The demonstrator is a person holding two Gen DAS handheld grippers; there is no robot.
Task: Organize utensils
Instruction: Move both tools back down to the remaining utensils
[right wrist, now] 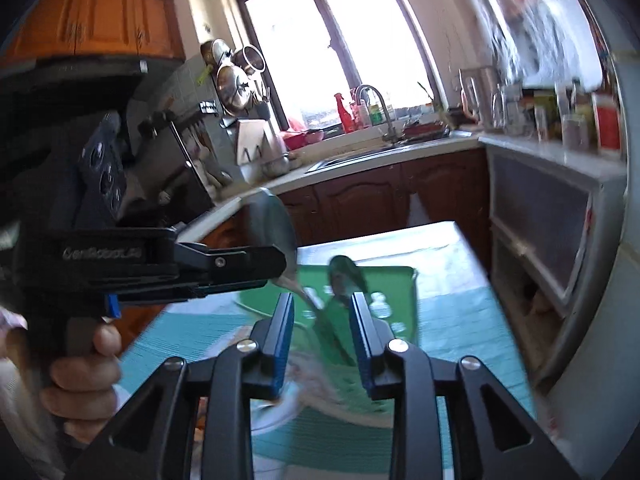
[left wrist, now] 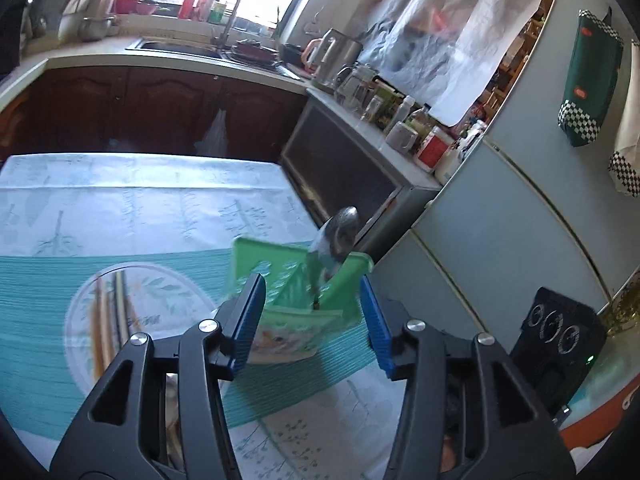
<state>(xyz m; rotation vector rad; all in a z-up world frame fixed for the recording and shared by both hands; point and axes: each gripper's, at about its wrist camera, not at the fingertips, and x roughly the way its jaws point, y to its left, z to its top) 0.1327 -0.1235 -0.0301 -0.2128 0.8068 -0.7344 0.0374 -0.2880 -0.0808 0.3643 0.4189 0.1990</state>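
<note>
Step in hand, I'd judge: spoons going into the green basket (left wrist: 296, 300), which sits on the teal mat (left wrist: 48, 292) near the table's far right corner. Left gripper (left wrist: 312, 320) is about half open w/ nothing between its blue pads; the basket shows through the gap but isn't touched. Right gripper (right wrist: 320, 340) is narrower, also part open; a spoon (right wrist: 346, 276) stands in the basket just beyond its tips, bowl up, and whether the pads touch its handle I can't tell, too blurred. A 2nd spoon (right wrist: 276, 232) pokes up left of the basket in the right view, beside the left gripper's body; can't tell if anything holds it.

Chopsticks (left wrist: 108, 320) lie on a plate (left wrist: 80, 320) left of the basket, not yet sorted. Next prob: reach left of the basket for them, needs a low, narrow pinch.

Room: table open behind and left of the basket. Right of the basket the table edge is close, w/ a cabinet (left wrist: 352, 176) and fridge (left wrist: 500, 220) just past it, so go easy that side.
</note>
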